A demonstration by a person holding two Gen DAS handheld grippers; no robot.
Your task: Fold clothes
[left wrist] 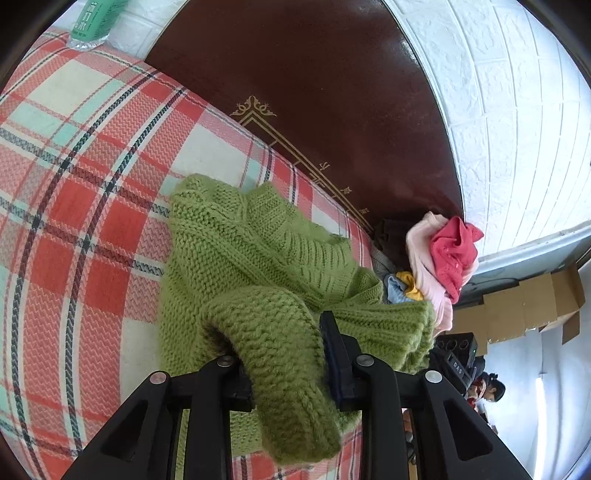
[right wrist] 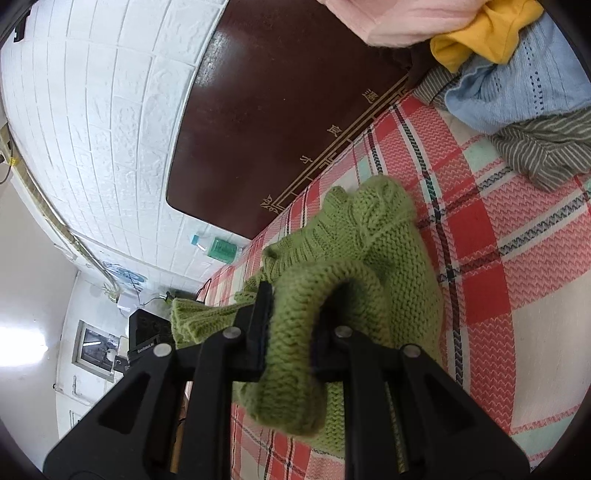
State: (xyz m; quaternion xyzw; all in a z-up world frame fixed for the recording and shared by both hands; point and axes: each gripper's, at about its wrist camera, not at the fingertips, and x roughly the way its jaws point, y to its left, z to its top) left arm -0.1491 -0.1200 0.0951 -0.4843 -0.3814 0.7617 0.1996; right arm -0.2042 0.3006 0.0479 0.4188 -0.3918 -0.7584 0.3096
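A chunky green knit sweater (left wrist: 251, 254) lies bunched on the red plaid bed cover (left wrist: 81, 206). My left gripper (left wrist: 286, 363) is shut on a thick roll of its knit, which bulges out between the jaws toward the camera. The same sweater shows in the right wrist view (right wrist: 369, 243). My right gripper (right wrist: 291, 332) is shut on another rolled edge of it, held just above the cover (right wrist: 517, 258). The left gripper's left fingertip is hidden by the fabric.
A dark red headboard (left wrist: 314, 92) and a white brick wall (left wrist: 517, 129) stand behind the bed. A pile of pink, red, yellow and blue clothes (left wrist: 439, 262) sits by the headboard, seen close in the right view (right wrist: 509, 74). A green bottle (left wrist: 96, 22) stands at the far corner.
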